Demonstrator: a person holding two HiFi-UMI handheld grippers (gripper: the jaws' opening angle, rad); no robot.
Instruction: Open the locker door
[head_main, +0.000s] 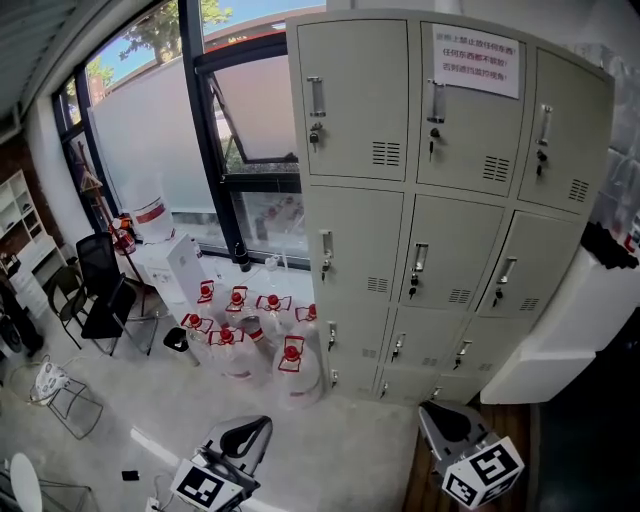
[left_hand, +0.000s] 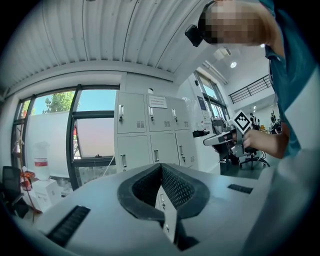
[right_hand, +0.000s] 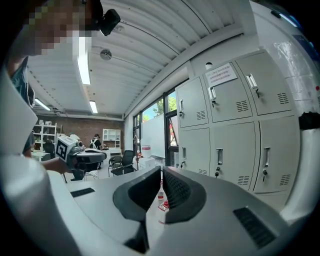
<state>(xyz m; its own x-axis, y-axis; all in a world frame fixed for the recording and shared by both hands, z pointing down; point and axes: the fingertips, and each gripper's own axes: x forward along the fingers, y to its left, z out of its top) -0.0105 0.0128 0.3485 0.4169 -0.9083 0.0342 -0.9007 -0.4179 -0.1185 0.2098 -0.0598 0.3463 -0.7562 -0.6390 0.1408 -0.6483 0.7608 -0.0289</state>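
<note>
Our left hand-held gripper (left_hand: 161, 169) and right hand-held gripper (right_hand: 161, 171) are both closed, with nothing between the jaws. The locker (head_main: 440, 200) stands ahead of them, well apart, with all doors shut. Ahead and left of the left one, jugs (head_main: 292, 365) stand on the pale floor (head_main: 350, 450) near a big window (head_main: 150, 130).

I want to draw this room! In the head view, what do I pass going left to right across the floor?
chair → jugs → lockers
</note>
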